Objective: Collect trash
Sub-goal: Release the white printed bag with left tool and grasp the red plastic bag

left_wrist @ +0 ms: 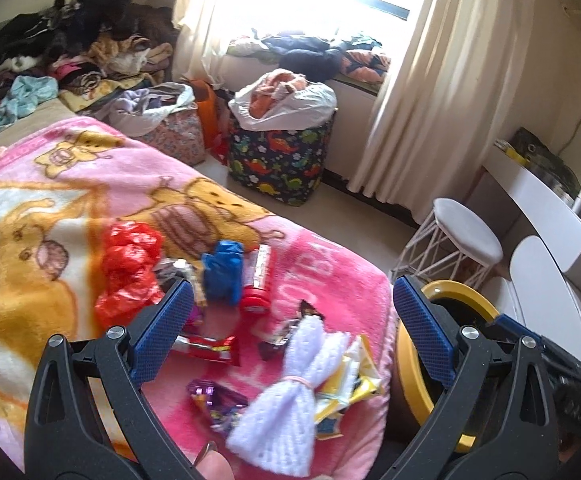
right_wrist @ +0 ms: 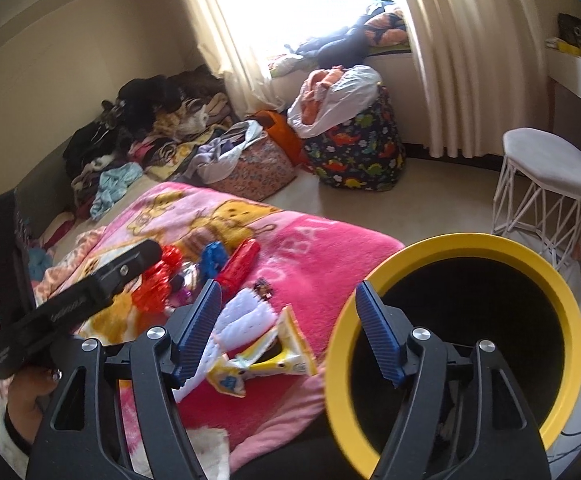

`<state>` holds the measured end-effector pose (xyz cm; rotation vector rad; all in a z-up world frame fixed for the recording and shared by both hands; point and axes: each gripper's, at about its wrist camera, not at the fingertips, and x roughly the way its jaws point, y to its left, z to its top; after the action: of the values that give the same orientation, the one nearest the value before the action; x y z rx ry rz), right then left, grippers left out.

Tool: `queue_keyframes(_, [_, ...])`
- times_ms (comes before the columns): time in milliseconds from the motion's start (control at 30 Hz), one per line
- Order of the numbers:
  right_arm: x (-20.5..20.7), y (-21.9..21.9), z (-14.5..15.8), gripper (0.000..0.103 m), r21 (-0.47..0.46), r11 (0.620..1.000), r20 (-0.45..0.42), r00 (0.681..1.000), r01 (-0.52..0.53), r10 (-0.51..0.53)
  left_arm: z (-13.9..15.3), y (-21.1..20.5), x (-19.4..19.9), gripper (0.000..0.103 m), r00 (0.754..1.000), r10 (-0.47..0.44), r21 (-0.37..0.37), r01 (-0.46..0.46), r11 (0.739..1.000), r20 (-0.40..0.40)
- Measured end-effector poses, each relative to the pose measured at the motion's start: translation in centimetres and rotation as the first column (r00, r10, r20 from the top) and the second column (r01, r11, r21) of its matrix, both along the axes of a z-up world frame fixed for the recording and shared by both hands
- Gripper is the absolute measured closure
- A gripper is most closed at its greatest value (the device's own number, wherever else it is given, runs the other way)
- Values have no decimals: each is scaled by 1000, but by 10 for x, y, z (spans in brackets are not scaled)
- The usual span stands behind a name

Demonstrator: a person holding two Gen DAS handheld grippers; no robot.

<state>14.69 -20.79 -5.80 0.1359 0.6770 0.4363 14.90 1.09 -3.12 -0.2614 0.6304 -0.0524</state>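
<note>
Trash lies scattered on a pink cartoon blanket [left_wrist: 90,184] spread over the bed. Items noted on the blanket: a crumpled red plastic bag [left_wrist: 130,272], a blue crumpled bag [left_wrist: 223,272], a red tube-shaped container [left_wrist: 259,280] lying on its side, a red wrapper [left_wrist: 210,347], a purple wrapper [left_wrist: 216,398], a dark wrapper [left_wrist: 290,326], a yellow and white wrapper [left_wrist: 350,388], and a white knitted cloth [left_wrist: 290,396] tied at its middle with a pink band. The cloth overlaps the yellow and white wrapper.

A bin with a yellow rim [right_wrist: 490,240] and dark interior stands just beside the bed's corner.

The left tongs [left_wrist: 290,336] are spread wide above the blanket, with nothing between the blue pads; the white cloth and wrappers lie below the gap. The right tongs [right_wrist: 290,336] are also spread, with no item between them. Their left finger is over the cloth and the yellow and white wrapper, the right finger over the bin's rim.

In the right wrist view, a hand [right_wrist: 30,396] grips the black handle of the other tool at lower left.

Beyond the bed: a dinosaur-print hamper [left_wrist: 282,160], a white stool [left_wrist: 462,232], piled clothes [left_wrist: 70,52] and curtains [left_wrist: 430,80].
</note>
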Motion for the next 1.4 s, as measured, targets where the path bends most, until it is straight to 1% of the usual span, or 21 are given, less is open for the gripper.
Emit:
queue_keyframes(200, [-9,28,-7,35,-33,996,-14,997,-77,77,-2,27,-3,11,998,59,-10,-59,998,0])
queue_keyframes(367, [-18,55,-15,35,-57,987,-36,988,-153,151,-3,43,-4,11,995,98,-20,-98,995,-4])
queue_keyframes(500, [-29,76,-23,35,-95,971,-50,975,-219,215,-8,56,-5,11,992,122,-21,-122,992,-14])
queue_keyframes(633, [-37,100,-34,35,-163,944,-72,958,-287,279,-14,67,-6,11,990,141,-28,-142,990,-25])
queue_keyframes(733, [-41,110,-43,35,-188,932,-99,950,-310,296,-19,76,-6,11,987,157,-33,-158,987,-35])
queue_keyframes(833, [-40,114,-53,35,-180,933,-133,947,-312,291,-27,85,-4,11,983,174,-44,-177,983,-50])
queue_keyframes(933, [-38,119,-62,36,-200,927,-158,944,-318,290,-34,93,-3,11,980,185,-52,-189,981,-66])
queue_keyframes(1000, [-35,119,-68,42,-188,931,-183,943,-311,278,-39,99,-2,11,978,192,-65,-197,978,-79])
queue_keyframes(1100, [-28,117,-73,45,-164,941,-212,942,-296,259,-46,105,0,11,975,203,-75,-210,975,-94])
queue_keyframes(1167, [-25,115,-76,52,-155,944,-225,941,-291,253,-49,109,2,11,973,208,-82,-217,973,-100])
queue_keyframes(1200, [-23,115,-77,58,-146,945,-232,938,-294,256,-51,111,4,11,972,210,-87,-220,972,-105])
queue_keyframes(1233, [-23,115,-77,67,-141,944,-236,936,-300,262,-53,113,5,11,971,213,-92,-223,970,-111])
queue_keyframes(1333, [-24,118,-78,76,-142,936,-235,930,-321,283,-59,117,10,11,969,214,-107,-228,968,-125])
queue_keyframes(1400, [-27,119,-76,80,-138,934,-221,929,-330,296,-63,118,15,11,967,216,-118,-232,965,-138])
